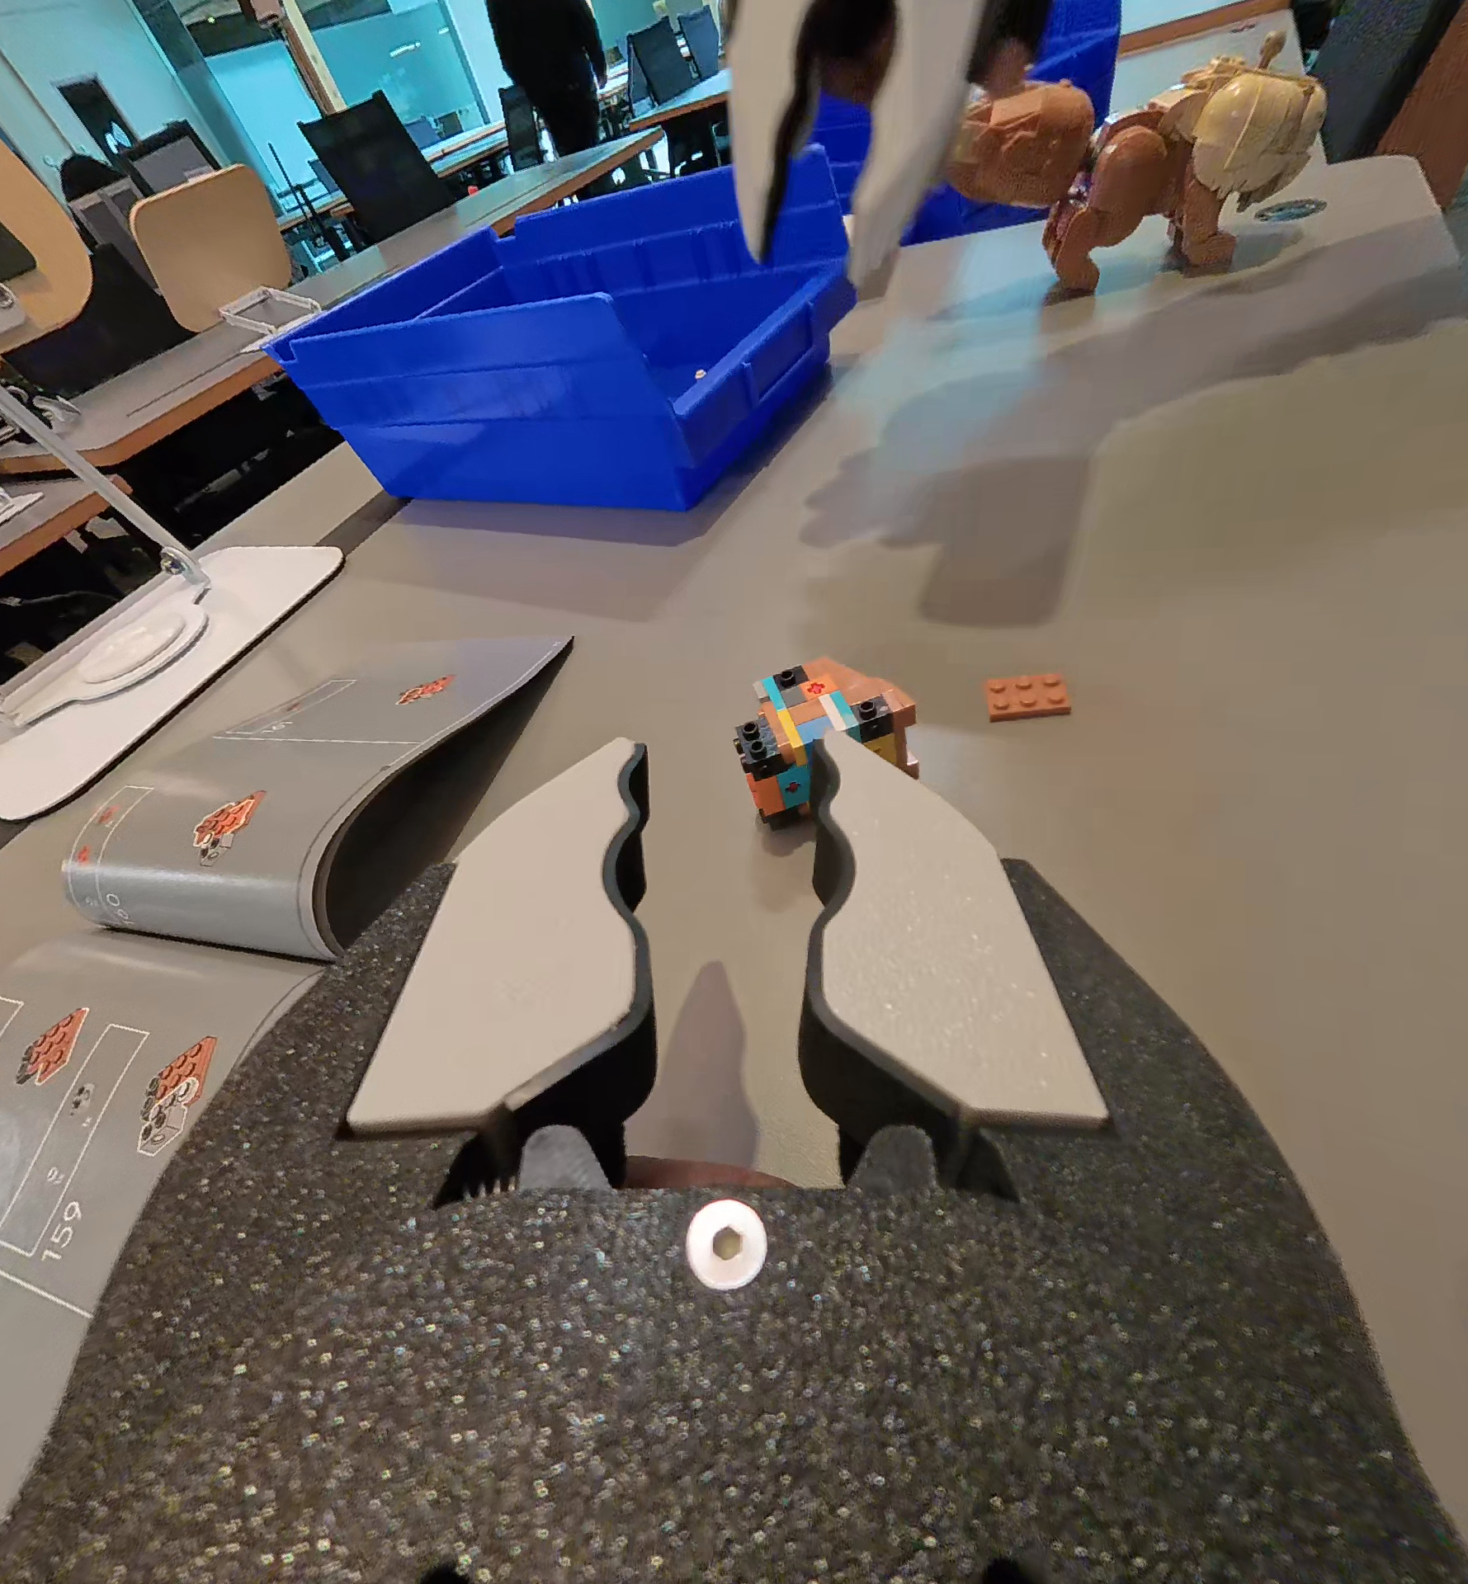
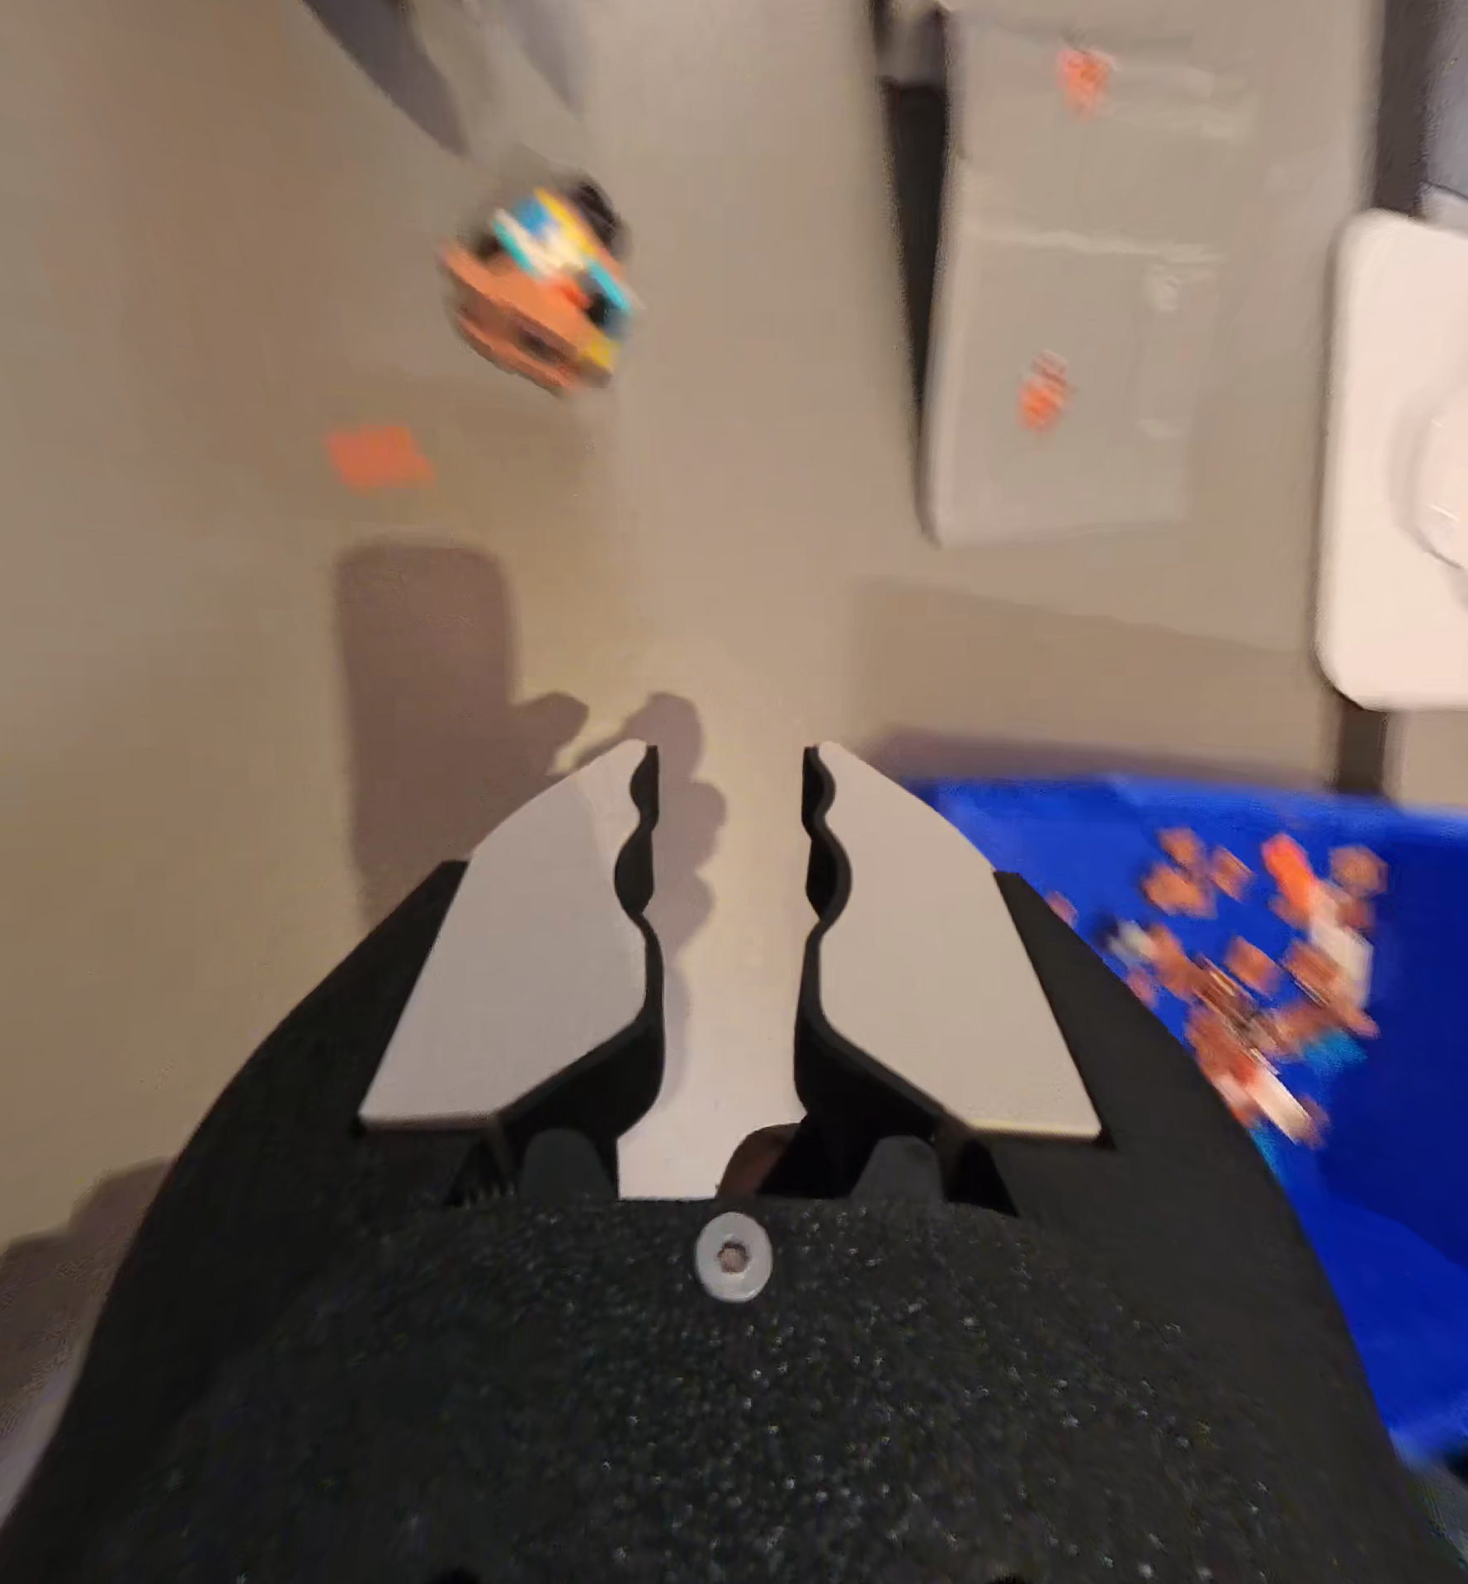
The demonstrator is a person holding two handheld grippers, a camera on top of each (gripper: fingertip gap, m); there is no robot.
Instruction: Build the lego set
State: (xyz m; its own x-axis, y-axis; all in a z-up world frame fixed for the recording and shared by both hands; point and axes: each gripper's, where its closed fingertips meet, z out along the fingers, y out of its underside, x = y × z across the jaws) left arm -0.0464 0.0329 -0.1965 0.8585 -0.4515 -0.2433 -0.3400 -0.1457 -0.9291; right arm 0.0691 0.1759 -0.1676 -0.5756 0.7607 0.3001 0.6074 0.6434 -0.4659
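A small multicoloured lego assembly [image 1: 824,737] of brown, teal, yellow and black bricks lies on the grey table; it also shows blurred in the right wrist view [image 2: 541,291]. A loose brown plate [image 1: 1027,696] lies just right of it, and shows in the right wrist view [image 2: 379,456]. My left gripper [image 1: 734,754] is open and empty, low over the table, its right fingertip just in front of the assembly. My right gripper [image 2: 728,759] is open and empty, high above the table beside the blue bin; it also shows at the top of the left wrist view [image 1: 816,249].
A blue bin [image 1: 567,377] stands at the back left; in the right wrist view the bin [image 2: 1399,1243] holds several loose brown bricks [image 2: 1244,969]. An open instruction booklet [image 1: 284,806] lies at the left. A built brown lego animal [image 1: 1142,154] stands at the far right. A white stand base [image 1: 139,660] sits at the left edge. Spacing between my two grippers at the tips: around 20 cm. The loose brown plate [image 1: 1027,696] sits 10 cm or so from the ends of my left fingers.
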